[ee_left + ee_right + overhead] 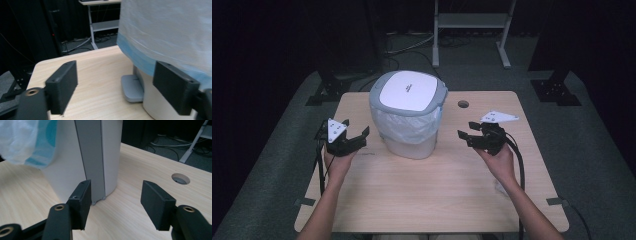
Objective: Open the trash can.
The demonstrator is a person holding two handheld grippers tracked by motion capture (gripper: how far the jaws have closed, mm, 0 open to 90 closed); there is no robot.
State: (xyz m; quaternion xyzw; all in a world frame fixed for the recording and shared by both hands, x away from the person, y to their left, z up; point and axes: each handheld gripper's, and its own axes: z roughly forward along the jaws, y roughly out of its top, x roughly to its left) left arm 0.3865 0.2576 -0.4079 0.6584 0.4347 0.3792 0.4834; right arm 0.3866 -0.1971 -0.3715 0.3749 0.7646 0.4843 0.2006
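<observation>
Dark room, grey carpet (592, 150), white metal stand (472, 22) behind wooden table (452, 195).

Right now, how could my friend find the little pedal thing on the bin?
Start at the light wooden table, then find the white plastic bin with a grey-rimmed lid. The flat grey pedal sticks out at its foot, on the tabletop, below the blue-edged bag.

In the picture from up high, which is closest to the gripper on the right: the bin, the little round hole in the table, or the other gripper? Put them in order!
From the right gripper in the high view:
1. The round hole in the wooden table, just beyond it toward the far edge.
2. The white lidded bin with a plastic liner, beside it at the table's middle; nearly a tie with the hole.
3. The left gripper, across the bin.
</observation>
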